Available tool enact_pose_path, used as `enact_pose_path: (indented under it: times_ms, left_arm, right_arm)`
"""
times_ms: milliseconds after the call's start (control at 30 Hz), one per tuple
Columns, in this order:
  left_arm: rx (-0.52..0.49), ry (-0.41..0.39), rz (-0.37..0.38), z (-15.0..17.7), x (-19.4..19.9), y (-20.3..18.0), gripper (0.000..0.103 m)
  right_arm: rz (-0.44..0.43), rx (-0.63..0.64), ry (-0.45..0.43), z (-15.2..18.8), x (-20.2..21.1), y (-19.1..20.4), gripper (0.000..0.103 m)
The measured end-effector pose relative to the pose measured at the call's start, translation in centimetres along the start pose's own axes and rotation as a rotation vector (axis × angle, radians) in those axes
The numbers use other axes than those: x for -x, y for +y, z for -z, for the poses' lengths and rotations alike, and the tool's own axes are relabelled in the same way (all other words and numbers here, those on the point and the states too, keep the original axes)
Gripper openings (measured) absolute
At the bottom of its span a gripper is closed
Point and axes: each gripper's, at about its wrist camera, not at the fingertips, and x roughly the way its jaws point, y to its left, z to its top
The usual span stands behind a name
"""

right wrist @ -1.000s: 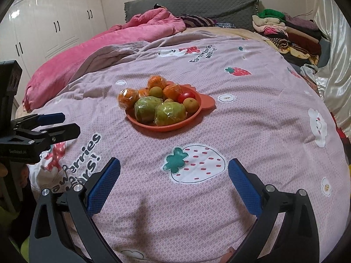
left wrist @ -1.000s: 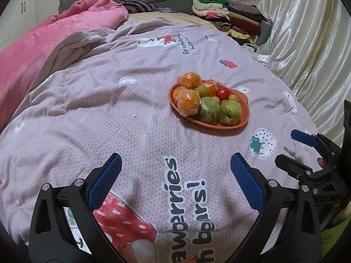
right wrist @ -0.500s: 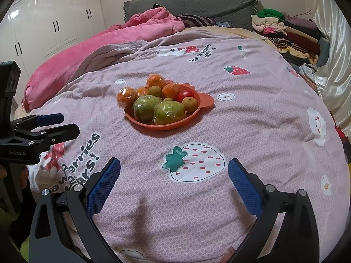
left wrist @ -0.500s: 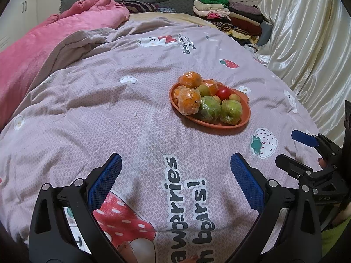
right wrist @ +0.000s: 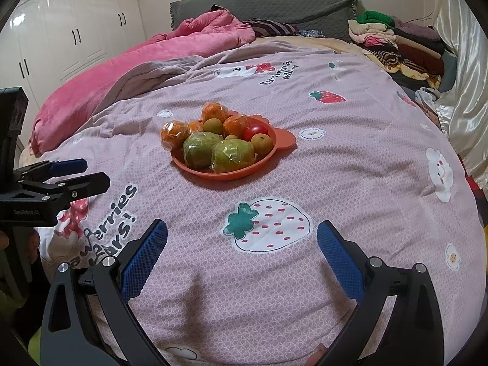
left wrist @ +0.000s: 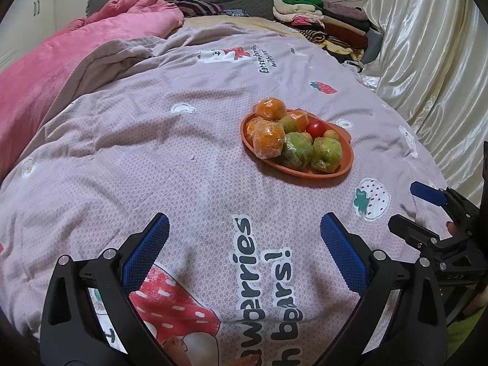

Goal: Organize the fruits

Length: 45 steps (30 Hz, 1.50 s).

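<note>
black grippers (left wrist: 244, 244), blue textured pads (left wrist: 146, 251)

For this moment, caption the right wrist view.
Open right tool faces an orange plate of wrapped fruit on a quilt.

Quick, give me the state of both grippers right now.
Left gripper: open, holding nothing, above the bedspread.
Right gripper: open, holding nothing, short of the fruit plate.

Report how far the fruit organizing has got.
Done: nothing visibly; all fruit, including the red tomato, sits piled on the orange plate. In hand: nothing; left tongs and right tongs are open and empty over the quilt. Left: all the sorting.
</note>
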Motion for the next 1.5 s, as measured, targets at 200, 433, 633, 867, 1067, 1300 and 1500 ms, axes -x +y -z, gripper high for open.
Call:
enact_pose_path:
  times_ms: [200,433,633,867,1067,1300,1500]
  left_arm:
    - [0.004,-0.001,0.001,-0.06,-0.04,0.18,0.093]
    - [0.017,-0.014,0.006,-0.2,0.23,0.2,0.093]
    - [0.015,-0.008,-0.007,-0.2,0.11,0.02,0.093]
    - [0.013,-0.005,-0.017,-0.22,0.0,0.11,0.093]
    - [0.008,0.001,-0.022,-0.15,-0.15,0.05,0.093]
    - [0.007,0.001,-0.024,-0.16,-0.18,0.01,0.093]
    - [0.005,0.002,-0.029,-0.12,-0.13,-0.05,0.093]
  right_arm:
    - [0.001,0.001,0.002,-0.04,0.0,-0.01,0.098]
    - [0.002,-0.003,0.006,-0.03,-0.06,-0.09,0.098]
    - [0.0,-0.003,0.01,-0.06,-0.26,-0.08,0.098]
    - [0.0,-0.003,0.009,-0.06,-0.25,-0.07,0.098]
    - [0.0,-0.003,0.009,-0.06,-0.23,-0.06,0.098]
    - [0.002,-0.003,0.009,0.02,-0.23,-0.21,0.098]
    - [0.001,-0.003,0.01,0.05,-0.23,-0.21,0.098]
